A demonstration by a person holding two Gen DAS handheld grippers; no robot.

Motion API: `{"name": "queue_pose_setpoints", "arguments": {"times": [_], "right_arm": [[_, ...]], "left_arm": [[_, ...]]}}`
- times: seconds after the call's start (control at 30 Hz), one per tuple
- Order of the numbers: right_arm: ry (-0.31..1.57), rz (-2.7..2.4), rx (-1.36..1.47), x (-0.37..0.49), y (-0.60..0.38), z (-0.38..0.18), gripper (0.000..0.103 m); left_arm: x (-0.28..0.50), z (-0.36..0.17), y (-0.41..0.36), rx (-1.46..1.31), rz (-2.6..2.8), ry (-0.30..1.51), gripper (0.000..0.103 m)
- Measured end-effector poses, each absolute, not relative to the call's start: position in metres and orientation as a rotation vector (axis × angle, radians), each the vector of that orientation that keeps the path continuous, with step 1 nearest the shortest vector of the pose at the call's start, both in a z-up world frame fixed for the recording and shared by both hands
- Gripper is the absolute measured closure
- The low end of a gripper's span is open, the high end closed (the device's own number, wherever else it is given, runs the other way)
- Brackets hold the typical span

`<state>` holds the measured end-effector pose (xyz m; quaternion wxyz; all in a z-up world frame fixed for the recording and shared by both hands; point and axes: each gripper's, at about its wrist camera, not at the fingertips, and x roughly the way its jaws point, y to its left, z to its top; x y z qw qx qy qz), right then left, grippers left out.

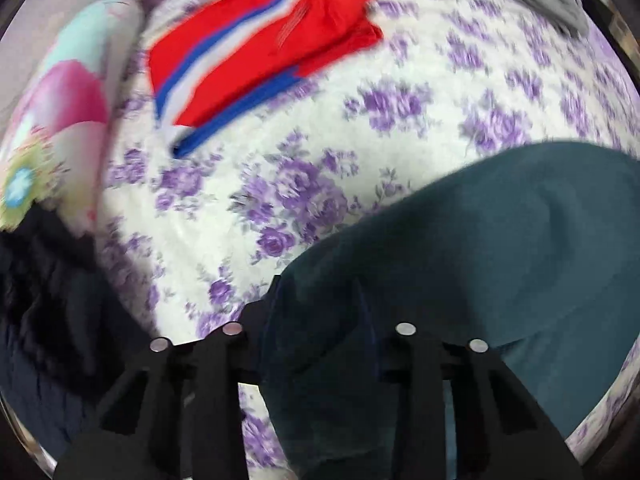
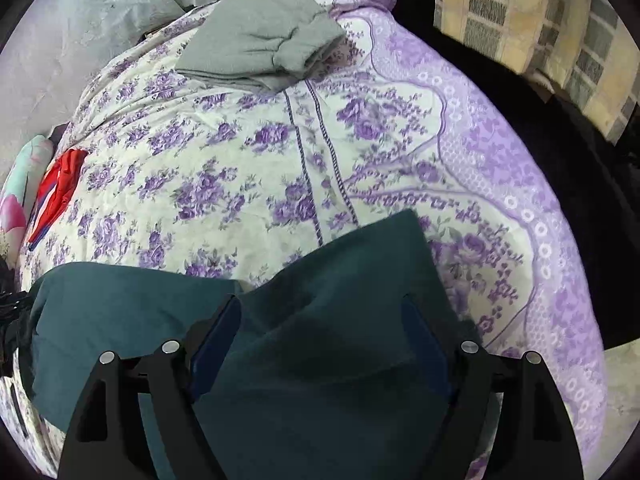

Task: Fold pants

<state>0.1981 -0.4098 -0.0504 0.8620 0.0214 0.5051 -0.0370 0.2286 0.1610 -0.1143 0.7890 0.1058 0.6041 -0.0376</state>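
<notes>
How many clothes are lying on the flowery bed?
3: dark teal pants nearest, under the grippers; red garment with blue and white stripes at the left edge; folded grey garment at the far end. A dark heap beside the bed may hold more.

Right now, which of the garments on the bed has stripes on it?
The red pants, lying folded near the colourful pillow. A blue and white stripe runs along them; the teal pants and the folded grey garment are plain.

Soft, even daylight — left wrist view motion-blurred, right sharp; fisheye bends both edges.
</notes>
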Motion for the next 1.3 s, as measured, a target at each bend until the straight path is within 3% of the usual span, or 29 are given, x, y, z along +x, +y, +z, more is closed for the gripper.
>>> {"name": "queue_pose_setpoints", "arguments": {"times": [0.03, 0.07, 0.53, 0.6, 0.63, 0.67, 0.73, 0.93, 1.1, 1.13, 1.17, 1.3], "right_arm": [[1.061, -0.085, 0.026, 0.2, -0.411, -0.05, 0.017], [1.067, -0.098, 0.003, 0.204, -0.413, -0.05, 0.017], [1.225, 0.279, -0.383, 0.254, -0.341, -0.089, 0.019], [1.292, 0.334, -0.399, 0.253, -0.337, -0.1, 0.038], [1.312, 0.347, -0.401, 0.253, -0.337, -0.103, 0.065], [1.319, 0.355, -0.404, 0.252, -0.337, -0.105, 0.081], [1.31, 0.374, -0.382, 0.253, -0.337, -0.102, 0.1], [1.115, 0.297, -0.253, 0.277, -0.35, -0.051, 0.1], [1.055, 0.182, -0.245, 0.317, -0.343, -0.065, 0.095], [1.081, 0.101, -0.255, 0.33, -0.343, -0.078, 0.069], [1.097, 0.017, -0.282, 0.338, -0.346, -0.087, 0.036], [0.988, -0.198, -0.202, 0.336, -0.379, -0.072, 0.033]], "left_arm": [[0.229, -0.121, 0.158, 0.259, -0.106, 1.323, 0.095], [0.229, -0.124, 0.154, 0.293, -0.114, 1.334, 0.1], [0.224, -0.11, 0.156, 0.152, -0.047, 1.322, 0.101], [0.227, -0.107, 0.166, 0.152, -0.05, 1.322, 0.101], [0.226, -0.107, 0.166, 0.15, -0.052, 1.322, 0.101], [0.228, -0.108, 0.169, 0.151, -0.053, 1.32, 0.101], [0.226, -0.11, 0.168, 0.163, -0.055, 1.302, 0.101], [0.232, -0.086, 0.176, 0.109, -0.01, 1.218, 0.101], [0.243, -0.08, 0.183, 0.083, 0.068, 1.186, 0.101], [0.244, -0.083, 0.181, 0.091, 0.099, 1.19, 0.101], [0.246, -0.087, 0.181, 0.11, 0.142, 1.197, 0.101], [0.25, -0.111, 0.198, 0.074, 0.305, 1.278, 0.099]]}}
